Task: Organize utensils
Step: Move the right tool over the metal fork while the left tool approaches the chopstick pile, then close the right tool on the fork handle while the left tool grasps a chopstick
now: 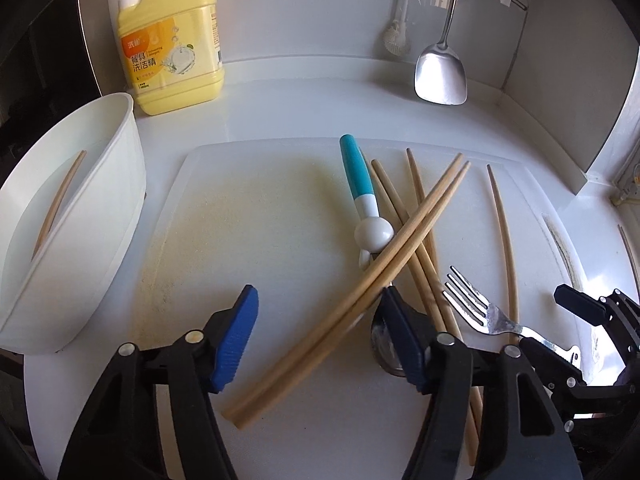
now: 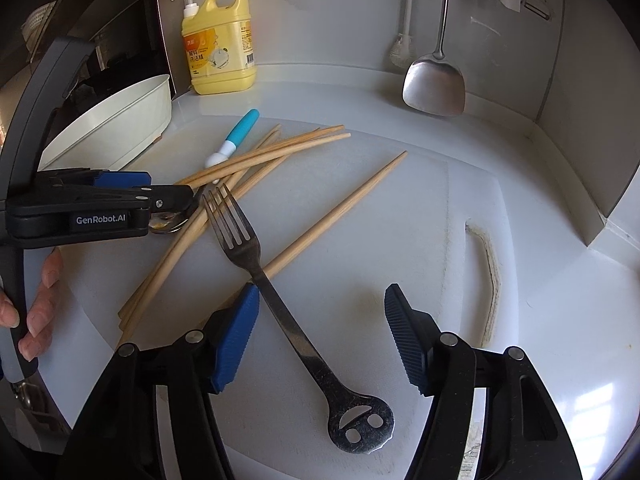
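Several wooden chopsticks (image 1: 400, 236) lie crossed on a white cutting board (image 1: 256, 216), over a teal-and-white handled tool (image 1: 360, 184) and a metal spoon (image 1: 380, 344). A metal fork (image 1: 476, 308) lies to the right. My left gripper (image 1: 320, 312) is open, its jaws either side of two crossed chopsticks (image 1: 320, 336). My right gripper (image 2: 320, 320) is open over the fork's handle (image 2: 296, 328); the fork's smiley-face end (image 2: 360, 424) lies near me. The left gripper (image 2: 176, 196) shows in the right wrist view, over the spoon (image 2: 168, 222). One chopstick (image 1: 60, 196) lies in the white bin (image 1: 120, 184).
A yellow dish-soap bottle (image 1: 172, 48) stands at the back left. A steel spatula (image 1: 440, 72) and a white brush (image 1: 400, 36) hang against the back wall. One chopstick (image 2: 340, 216) lies apart, under the fork. The counter corner wall (image 2: 580, 128) rises on the right.
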